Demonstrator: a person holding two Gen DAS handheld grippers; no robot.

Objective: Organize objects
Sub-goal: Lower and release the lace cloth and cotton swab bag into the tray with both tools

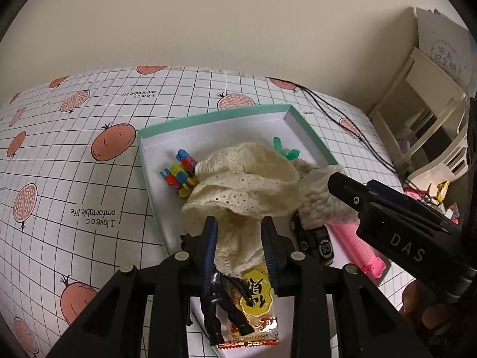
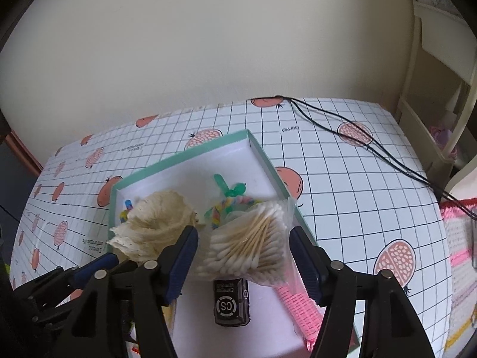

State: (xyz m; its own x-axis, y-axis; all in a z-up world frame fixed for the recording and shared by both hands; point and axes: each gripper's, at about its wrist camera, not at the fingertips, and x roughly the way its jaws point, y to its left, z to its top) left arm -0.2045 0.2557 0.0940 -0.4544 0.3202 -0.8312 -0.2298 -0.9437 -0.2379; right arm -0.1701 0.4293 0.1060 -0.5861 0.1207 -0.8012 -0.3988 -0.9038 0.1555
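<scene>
Right wrist only: cotton swabs

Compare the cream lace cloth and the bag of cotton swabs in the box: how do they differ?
The cream lace cloth is soft, crumpled fabric with eyelet holes; the bag of cotton swabs is clear plastic packed with straight sticks. The cloth is pinched by the left gripper; the bag sits between the right gripper's open fingers, not clamped. Both are pale and sit over the teal-rimmed box.
</scene>
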